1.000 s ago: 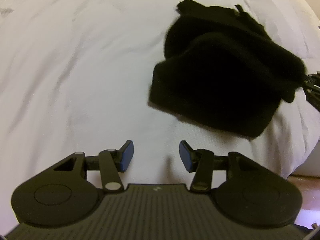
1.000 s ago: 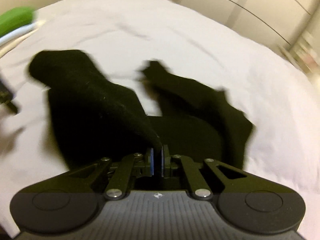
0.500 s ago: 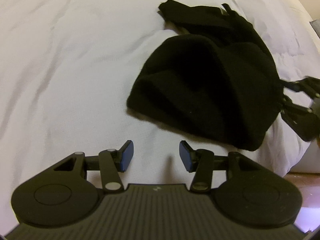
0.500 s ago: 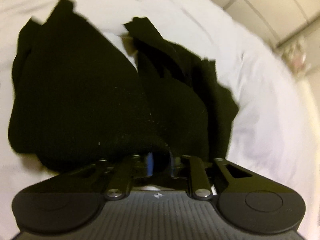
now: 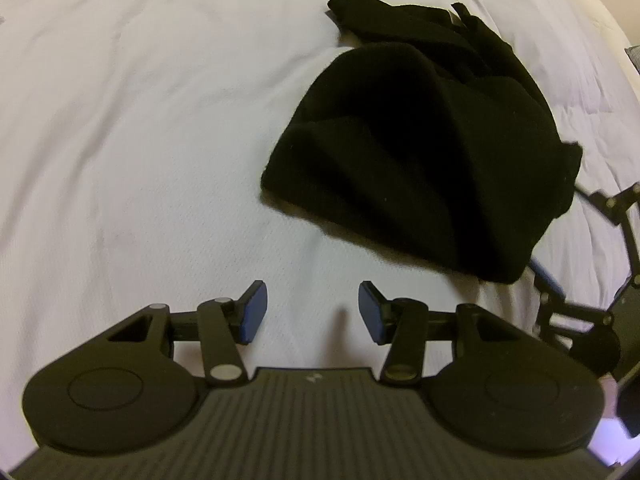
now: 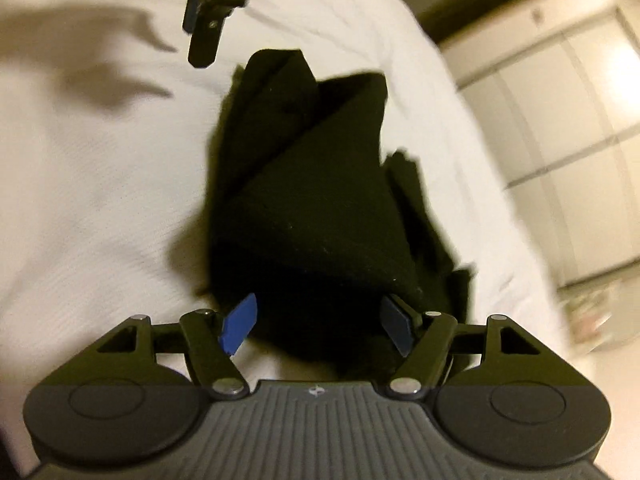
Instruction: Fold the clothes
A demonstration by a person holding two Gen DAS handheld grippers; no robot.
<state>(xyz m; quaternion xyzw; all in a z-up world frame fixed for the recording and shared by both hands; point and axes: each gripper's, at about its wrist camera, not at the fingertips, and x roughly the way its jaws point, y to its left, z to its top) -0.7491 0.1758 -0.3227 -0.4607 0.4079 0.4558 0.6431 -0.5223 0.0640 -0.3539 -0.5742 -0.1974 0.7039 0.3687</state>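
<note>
Black knit garment (image 5: 416,160), folded over itself, lies right of centre on the white bed (image 5: 140,140); your right tongs (image 6: 320,320) are opening, pads clear of its near edge; left tongs (image 5: 312,308) hover spread, empty. Tidying folds likely remain.

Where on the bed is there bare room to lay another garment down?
The white bedsheet is bare left of the black garment, ahead of the open left gripper. It is crowded at the garment's near edge, where the right gripper is opening.
</note>
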